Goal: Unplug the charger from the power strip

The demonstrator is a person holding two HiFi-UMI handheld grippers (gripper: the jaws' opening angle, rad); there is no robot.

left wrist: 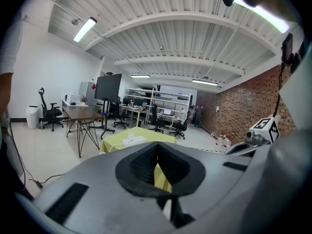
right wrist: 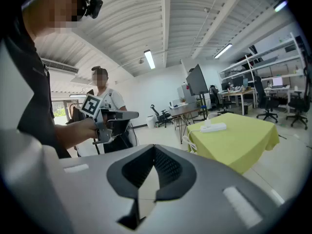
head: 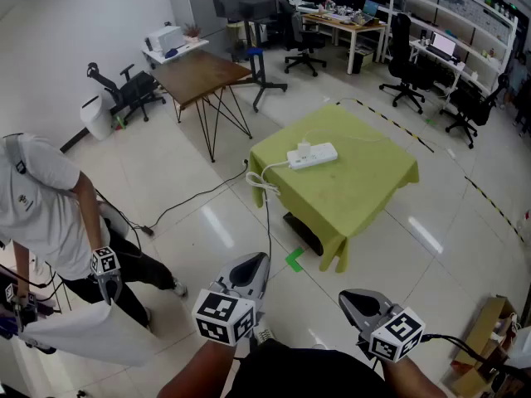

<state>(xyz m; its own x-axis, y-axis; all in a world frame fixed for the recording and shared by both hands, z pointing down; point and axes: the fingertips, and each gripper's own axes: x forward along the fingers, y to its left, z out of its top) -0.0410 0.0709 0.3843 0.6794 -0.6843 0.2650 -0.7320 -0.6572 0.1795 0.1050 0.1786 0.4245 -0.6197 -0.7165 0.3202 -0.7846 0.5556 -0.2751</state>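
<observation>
A white power strip (head: 313,156) lies on a table under a yellow-green cloth (head: 365,193), a few steps ahead of me. A small white charger (head: 304,147) stands plugged into it, and its white cable hangs coiled over the table's left edge. Both grippers are held low, far short of the table. My left gripper (head: 259,260) has its jaws together with nothing between them; so does my right gripper (head: 349,298). The strip also shows in the left gripper view (left wrist: 132,140), beyond the left gripper (left wrist: 157,147), and in the right gripper view (right wrist: 213,127), beyond the right gripper (right wrist: 155,150).
Another person (head: 41,197) stands at the left with marker-cube grippers and a white sheet. A black cable (head: 191,201) runs over the floor to the table. A wooden table (head: 199,73), office chairs and desks stand behind. A cardboard box (head: 485,338) sits at the lower right.
</observation>
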